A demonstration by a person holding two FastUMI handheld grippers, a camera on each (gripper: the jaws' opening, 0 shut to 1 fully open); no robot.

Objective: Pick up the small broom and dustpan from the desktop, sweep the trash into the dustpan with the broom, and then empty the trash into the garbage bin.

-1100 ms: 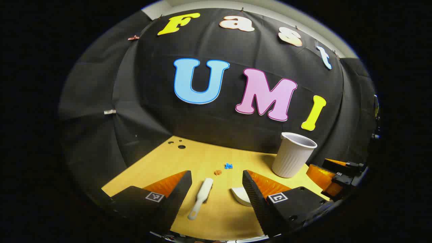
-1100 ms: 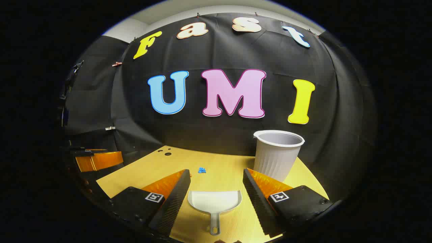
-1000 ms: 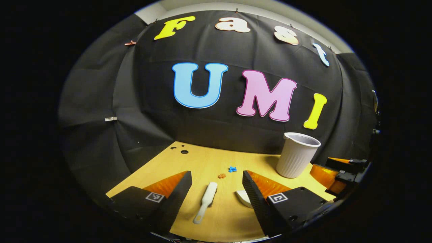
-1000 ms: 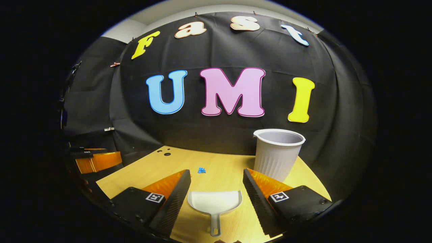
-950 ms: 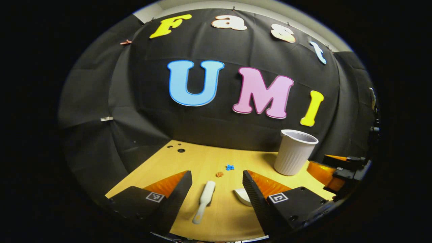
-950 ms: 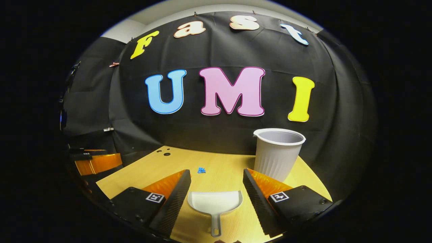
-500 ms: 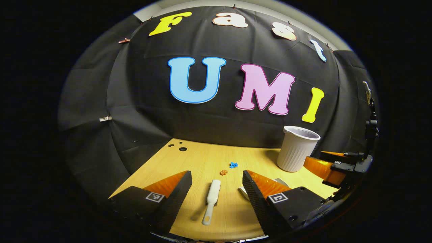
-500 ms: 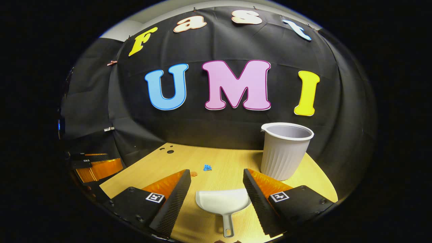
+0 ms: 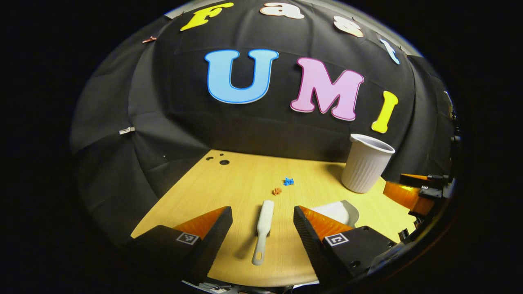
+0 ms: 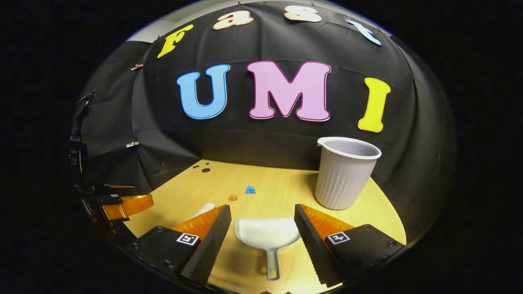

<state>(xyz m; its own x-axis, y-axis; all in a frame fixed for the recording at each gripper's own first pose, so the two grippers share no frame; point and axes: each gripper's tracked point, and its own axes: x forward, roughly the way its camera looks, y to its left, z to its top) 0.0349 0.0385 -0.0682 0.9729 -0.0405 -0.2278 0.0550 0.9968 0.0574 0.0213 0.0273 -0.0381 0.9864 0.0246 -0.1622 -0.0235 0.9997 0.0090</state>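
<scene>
1. Left gripper view: the left claw [image 9: 262,222] is released, its ridged black fingers straddling the smooth white broom [image 9: 262,230], which lies on the wood-grain tabletop [image 9: 229,183]. Orange scrap [image 9: 277,191] and blue scrap [image 9: 289,181] lie farther off. The ribbed white bin [image 9: 366,163] stands far right.
2. Right gripper view: the right claw [image 10: 262,222] is released around the white dustpan [image 10: 267,236], which lies flat, handle toward the camera.

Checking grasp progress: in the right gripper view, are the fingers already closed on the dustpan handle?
No. The right gripper is open, its fingers apart on either side of the dustpan.
</scene>
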